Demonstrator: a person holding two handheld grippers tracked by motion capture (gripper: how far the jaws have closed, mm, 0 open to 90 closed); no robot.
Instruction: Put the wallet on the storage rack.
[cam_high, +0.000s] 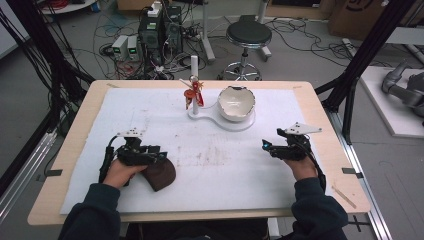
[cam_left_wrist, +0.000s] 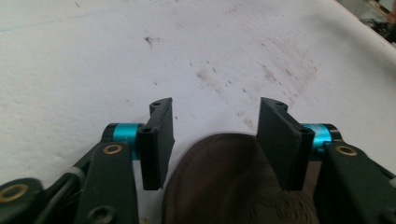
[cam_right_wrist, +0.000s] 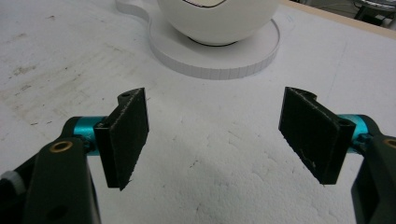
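Note:
A brown rounded lump (cam_high: 162, 175) lies on the white mat (cam_high: 220, 165) at the near left. My left gripper (cam_high: 161, 156) hovers over it, open. In the left gripper view the brown lump (cam_left_wrist: 224, 182) sits between and below the two jaws of the left gripper (cam_left_wrist: 215, 107), and I cannot tell whether they touch it. My right gripper (cam_high: 265, 145) rests open at the near right with nothing between its jaws. In the right gripper view the right gripper (cam_right_wrist: 215, 100) faces a white bowl (cam_right_wrist: 215, 18) on a white base (cam_right_wrist: 219, 63).
At the back middle, the white base (cam_high: 235, 124) carries the jagged-rimmed white bowl (cam_high: 236, 102) and a thin post with a red figurine (cam_high: 193, 95). The wooden table edge (cam_high: 75, 130) frames the mat. A stool (cam_high: 248, 35) and cables stand beyond the table.

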